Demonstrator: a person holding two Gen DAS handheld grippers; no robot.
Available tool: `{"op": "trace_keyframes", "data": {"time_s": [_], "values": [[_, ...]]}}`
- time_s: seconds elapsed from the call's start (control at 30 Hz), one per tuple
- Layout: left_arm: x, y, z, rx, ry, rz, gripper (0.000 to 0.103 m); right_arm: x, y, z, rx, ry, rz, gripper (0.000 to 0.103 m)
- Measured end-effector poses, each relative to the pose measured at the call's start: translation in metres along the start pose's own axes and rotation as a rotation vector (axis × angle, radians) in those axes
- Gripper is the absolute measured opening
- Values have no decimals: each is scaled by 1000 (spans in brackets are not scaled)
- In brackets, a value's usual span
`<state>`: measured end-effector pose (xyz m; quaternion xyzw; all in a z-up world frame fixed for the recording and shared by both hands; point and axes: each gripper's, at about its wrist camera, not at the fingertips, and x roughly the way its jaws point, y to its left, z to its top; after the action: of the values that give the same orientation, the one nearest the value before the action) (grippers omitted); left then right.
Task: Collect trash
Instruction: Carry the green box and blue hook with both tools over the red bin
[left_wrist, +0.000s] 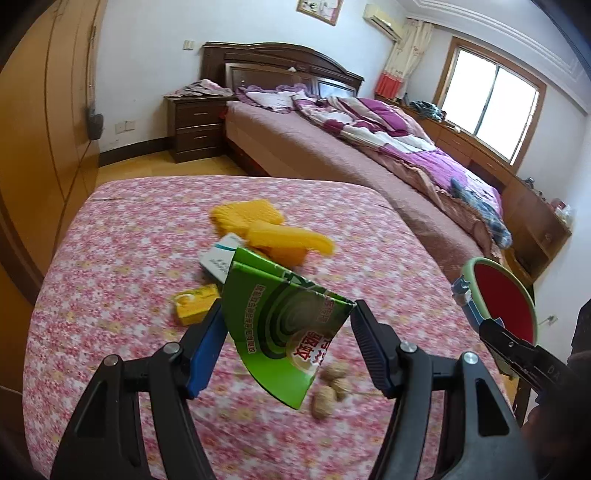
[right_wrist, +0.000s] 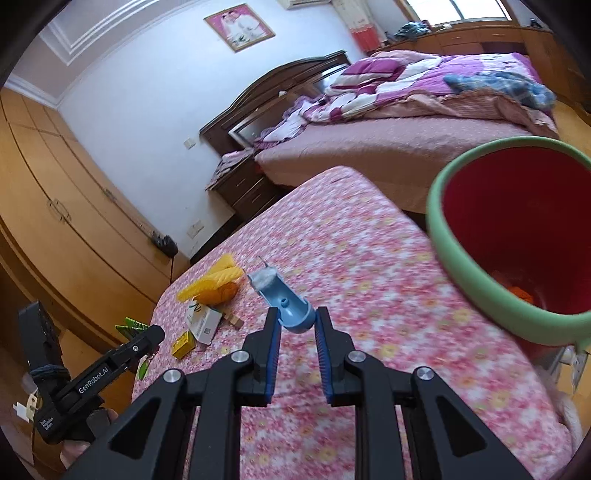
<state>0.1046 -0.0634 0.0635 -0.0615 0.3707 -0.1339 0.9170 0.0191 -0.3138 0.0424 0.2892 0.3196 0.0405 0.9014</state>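
Observation:
My left gripper (left_wrist: 286, 312) is shut on a flattened green carton (left_wrist: 284, 325), held tilted above the flowered table (left_wrist: 129, 280). My right gripper (right_wrist: 297, 314) is shut on a light-blue plastic piece (right_wrist: 286, 301) with a white tuft at its far tip, also lifted off the table. A red bin with a pale green rim (right_wrist: 517, 236) hangs at the table's right edge, close to the right gripper; it also shows in the left wrist view (left_wrist: 504, 295). On the cloth lie yellow wrappers (left_wrist: 266, 230), a white box (left_wrist: 218, 260), a small yellow box (left_wrist: 195, 302) and peanuts (left_wrist: 330, 387).
A bed with a purple quilt (left_wrist: 369, 140) stands beyond the table, with a dark nightstand (left_wrist: 195, 125) by it. Wooden wardrobes (left_wrist: 44, 129) line the left wall. The left gripper (right_wrist: 147, 338) shows at the lower left of the right wrist view.

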Motion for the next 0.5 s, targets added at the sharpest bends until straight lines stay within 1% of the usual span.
{"op": "trace_keyframes", "data": {"time_s": [0.13,0.33,0.5], "values": [[-7,-17,-1,24,-4,-18,68,-18,-13,1,27,-36,-20,21],[-10,-39,0,51,20,-64,68,-55,-33,3,72,-116,-44,21],[-9,-67,7,93,36,-125,68,-76,-48,11,91,-164,-95,21]]}}
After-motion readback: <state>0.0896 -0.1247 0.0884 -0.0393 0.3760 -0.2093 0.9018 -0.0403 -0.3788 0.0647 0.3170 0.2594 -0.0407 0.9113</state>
